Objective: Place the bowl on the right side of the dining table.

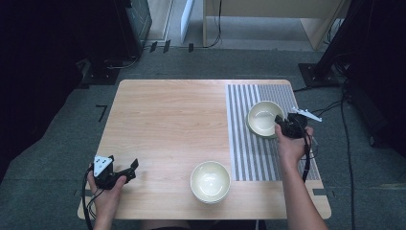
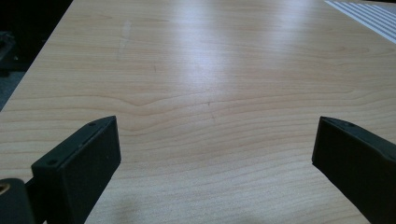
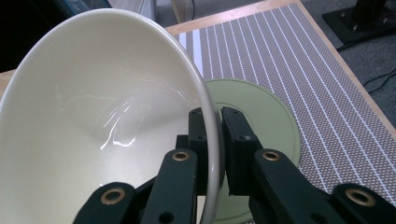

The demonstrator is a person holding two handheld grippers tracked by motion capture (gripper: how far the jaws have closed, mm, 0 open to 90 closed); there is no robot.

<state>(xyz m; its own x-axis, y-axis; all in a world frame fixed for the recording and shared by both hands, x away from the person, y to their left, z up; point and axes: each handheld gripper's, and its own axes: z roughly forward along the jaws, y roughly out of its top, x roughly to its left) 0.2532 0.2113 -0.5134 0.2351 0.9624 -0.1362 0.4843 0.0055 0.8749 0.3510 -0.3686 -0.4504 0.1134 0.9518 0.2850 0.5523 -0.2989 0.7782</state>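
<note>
A cream bowl (image 1: 265, 118) with a pale green outside sits over the striped mat (image 1: 249, 153) at the table's right. My right gripper (image 1: 287, 125) is shut on its near-right rim. In the right gripper view the bowl (image 3: 93, 116) is tilted, and my right gripper (image 3: 217, 114) pinches its wall, one jaw inside and one outside. A second cream bowl (image 1: 210, 181) stands on the wood near the front edge. My left gripper (image 1: 123, 161) rests at the front left corner, open, with bare wood between the jaws of the gripper (image 2: 215, 135).
The wooden table (image 1: 167, 120) has the grey-and-white striped mat (image 3: 303, 70) covering its right third. Cables (image 1: 344, 124) trail on the floor at the right, and a black stand base (image 1: 316, 72) sits past the far right corner.
</note>
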